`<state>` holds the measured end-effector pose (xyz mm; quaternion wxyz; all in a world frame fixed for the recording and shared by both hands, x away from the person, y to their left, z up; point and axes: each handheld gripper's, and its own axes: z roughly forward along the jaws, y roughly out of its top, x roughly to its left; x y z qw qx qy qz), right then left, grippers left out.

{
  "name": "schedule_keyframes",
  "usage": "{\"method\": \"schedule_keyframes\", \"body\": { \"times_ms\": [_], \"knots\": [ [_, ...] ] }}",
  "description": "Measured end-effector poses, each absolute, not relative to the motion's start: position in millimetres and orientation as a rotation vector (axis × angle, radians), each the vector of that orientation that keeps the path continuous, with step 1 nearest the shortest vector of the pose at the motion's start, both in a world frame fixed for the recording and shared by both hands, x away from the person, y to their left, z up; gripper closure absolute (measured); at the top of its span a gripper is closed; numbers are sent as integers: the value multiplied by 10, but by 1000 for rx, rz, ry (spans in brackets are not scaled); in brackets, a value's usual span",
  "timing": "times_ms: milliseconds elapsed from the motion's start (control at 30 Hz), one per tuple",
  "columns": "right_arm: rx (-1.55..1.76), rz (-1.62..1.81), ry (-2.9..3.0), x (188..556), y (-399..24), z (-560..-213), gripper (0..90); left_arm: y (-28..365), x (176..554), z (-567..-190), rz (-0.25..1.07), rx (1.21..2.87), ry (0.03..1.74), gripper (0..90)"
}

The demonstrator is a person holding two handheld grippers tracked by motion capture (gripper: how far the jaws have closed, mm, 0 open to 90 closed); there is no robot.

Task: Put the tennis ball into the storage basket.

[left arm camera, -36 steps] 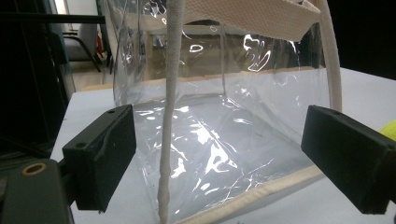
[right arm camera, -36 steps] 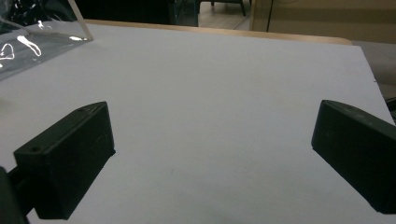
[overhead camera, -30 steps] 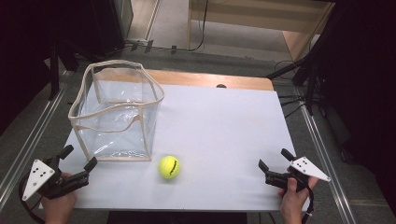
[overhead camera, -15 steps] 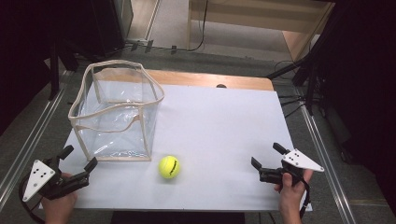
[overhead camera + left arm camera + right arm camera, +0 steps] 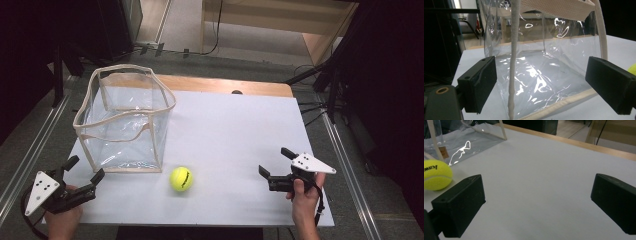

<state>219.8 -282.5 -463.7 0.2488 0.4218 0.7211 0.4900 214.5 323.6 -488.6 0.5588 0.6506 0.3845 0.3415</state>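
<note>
Right tool (image 5: 276,167) advanced leftward toward tennis ball (image 5: 181,178), jaws wide open, empty; left tool (image 5: 84,171) unmoved, open, empty; grasp pending.

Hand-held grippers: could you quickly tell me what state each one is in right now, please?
Left hand-held gripper: open, holding nothing.
Right hand-held gripper: open, holding nothing.

The ball (image 5: 436,175) carries black lettering, cut off at the picture's edge; the letters "awa" can be made out. A small brown tag (image 5: 442,152) inside the clear bag (image 5: 474,140) is too blurred to read.
</note>
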Motion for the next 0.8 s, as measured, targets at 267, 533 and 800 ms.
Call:
{"method": "schedule_keyframes", "body": {
  "times_ms": [267,533,800],
  "knots": [
    [1106,1348,2000,2262,-2708,-4543,0,3234,2143,-4887,803,1532,899,104],
    [1063,1366,2068,2328,-2579,-4496,0,3235,2142,-4886,802,1535,903,104],
    [1039,1370,2109,2392,-2452,-4470,0,3234,2145,-4886,803,1536,904,104]
  ]
}}
